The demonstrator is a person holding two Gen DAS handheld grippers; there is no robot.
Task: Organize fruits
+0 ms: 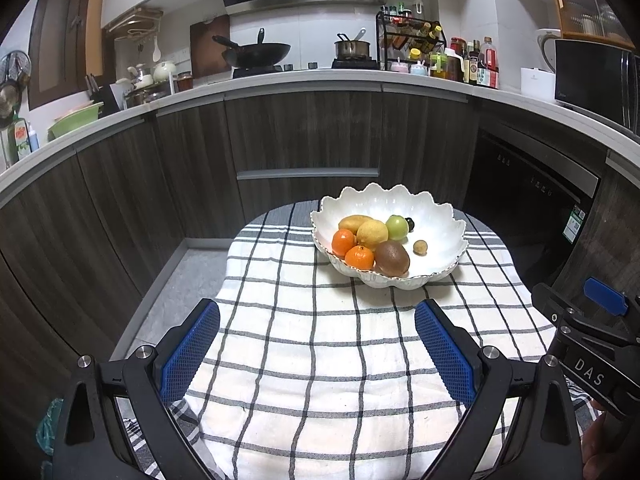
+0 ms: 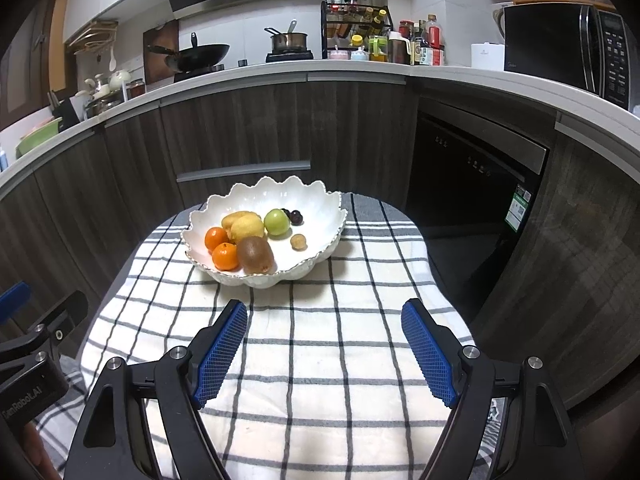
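Left wrist view, tongs: the left gripper (image 1: 316, 344) hangs over the checked cloth (image 1: 320, 360), blue pads spread wide, nothing between them.
Left wrist view, fruit: all of it sits in the white scalloped ceramic bowl (image 1: 432, 216) ahead and a touch right of the open fingers, well apart from them.
Left wrist view, pile: two small oranges (image 1: 359, 258), a brown fuzzy kiwi (image 1: 392, 257), a yellow lemon (image 1: 372, 234) and a green round fruit (image 1: 397, 227) crowd the bowl's left side; a small tan round fruit (image 1: 419, 247) lies alone.
Right wrist view, tongs: the right gripper (image 2: 324, 340) is just as wide open and empty.
Right wrist view, fruit: the bowl (image 2: 320, 200) stands ahead, slightly left of these fingers; dark grapes (image 2: 295, 216) show behind the green fruit.
Handling, my guess: light, round, ready to roll; the kiwi is soft, so squeeze gently across its middle.
Handling, bowl: probably heavy and breakable; leave the rim alone.
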